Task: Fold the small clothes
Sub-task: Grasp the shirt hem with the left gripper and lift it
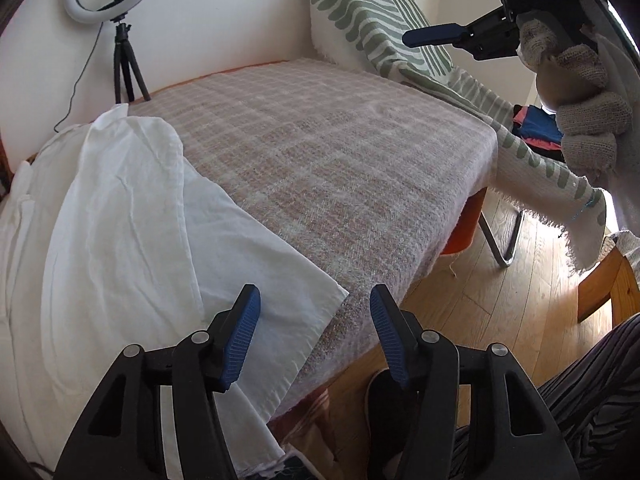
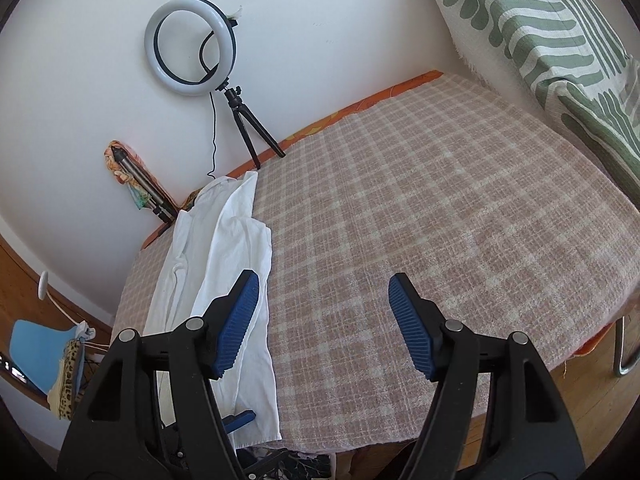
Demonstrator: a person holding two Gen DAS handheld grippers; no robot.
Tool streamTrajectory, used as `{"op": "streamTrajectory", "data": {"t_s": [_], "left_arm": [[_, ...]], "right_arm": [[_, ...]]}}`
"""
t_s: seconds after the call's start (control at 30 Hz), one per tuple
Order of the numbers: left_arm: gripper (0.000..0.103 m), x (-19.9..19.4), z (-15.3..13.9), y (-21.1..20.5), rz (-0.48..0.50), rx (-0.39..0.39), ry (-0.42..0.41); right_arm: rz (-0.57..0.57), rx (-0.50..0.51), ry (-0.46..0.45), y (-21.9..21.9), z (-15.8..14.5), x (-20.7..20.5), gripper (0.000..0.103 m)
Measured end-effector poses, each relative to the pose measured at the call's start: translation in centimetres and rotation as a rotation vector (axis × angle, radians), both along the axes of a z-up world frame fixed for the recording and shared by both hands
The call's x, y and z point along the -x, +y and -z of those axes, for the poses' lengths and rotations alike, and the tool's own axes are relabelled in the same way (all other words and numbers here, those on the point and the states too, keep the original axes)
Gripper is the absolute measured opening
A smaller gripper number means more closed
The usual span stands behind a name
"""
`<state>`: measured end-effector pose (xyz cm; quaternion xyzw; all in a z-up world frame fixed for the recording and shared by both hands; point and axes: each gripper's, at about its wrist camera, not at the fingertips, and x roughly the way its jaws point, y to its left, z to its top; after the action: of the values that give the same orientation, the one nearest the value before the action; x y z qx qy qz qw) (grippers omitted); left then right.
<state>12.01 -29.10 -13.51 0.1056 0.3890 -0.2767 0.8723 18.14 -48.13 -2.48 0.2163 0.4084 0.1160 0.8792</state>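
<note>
A white garment (image 1: 120, 216) lies folded lengthwise along the left side of a table covered with a pink plaid blanket (image 1: 320, 152). It also shows in the right wrist view (image 2: 232, 264) as a long strip. My left gripper (image 1: 314, 316) is open and empty, hovering over the garment's near corner at the table's front edge. My right gripper (image 2: 324, 300) is open and empty above the blanket (image 2: 440, 220), to the right of the garment. In the left wrist view the right gripper (image 1: 400, 8) shows at the upper right, held by a gloved hand (image 1: 580, 108).
A ring light on a small tripod (image 2: 192, 46) stands at the table's far edge by the wall. A green-patterned cushion and throw (image 2: 540, 32) lie along the right side. A wooden floor (image 1: 500, 300) and metal chair leg (image 1: 504, 240) are beyond the table edge.
</note>
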Motion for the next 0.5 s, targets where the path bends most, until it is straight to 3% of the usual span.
{"op": "streamTrajectory", "data": {"t_s": [0.07, 0.17, 0.23, 0.27, 0.3, 0.5], "left_arm": [[0.056, 0.2, 0.4, -0.2, -0.002, -0.04, -0.035], [0.054, 0.2, 0.4, 0.1, -0.005, -0.026, -0.059], [0.036, 0.1, 0.4, 0.5, -0.009, -0.005, -0.07], [0.016, -0.1, 0.4, 0.8, -0.009, 0.012, -0.063], [0.007, -0.5, 0.3, 1.2, -0.016, 0.033, -0.048], [0.006, -1.9, -1.5, 5.5, -0.096, 0.25, 0.049]], "right_arm": [[0.0, -0.001, 0.015, -0.1, 0.5, -0.2, 0.071], [-0.01, 0.001, 0.024, 0.3, 1.0, -0.5, 0.07], [-0.017, -0.004, 0.028, 0.6, 1.1, -0.8, 0.07], [-0.022, -0.012, 0.03, 0.7, 1.2, -0.9, 0.07], [-0.026, -0.022, 0.034, 0.8, 1.4, -1.1, 0.07], [-0.047, -0.119, 0.09, 1.6, 3.6, -3.1, 0.07]]}}
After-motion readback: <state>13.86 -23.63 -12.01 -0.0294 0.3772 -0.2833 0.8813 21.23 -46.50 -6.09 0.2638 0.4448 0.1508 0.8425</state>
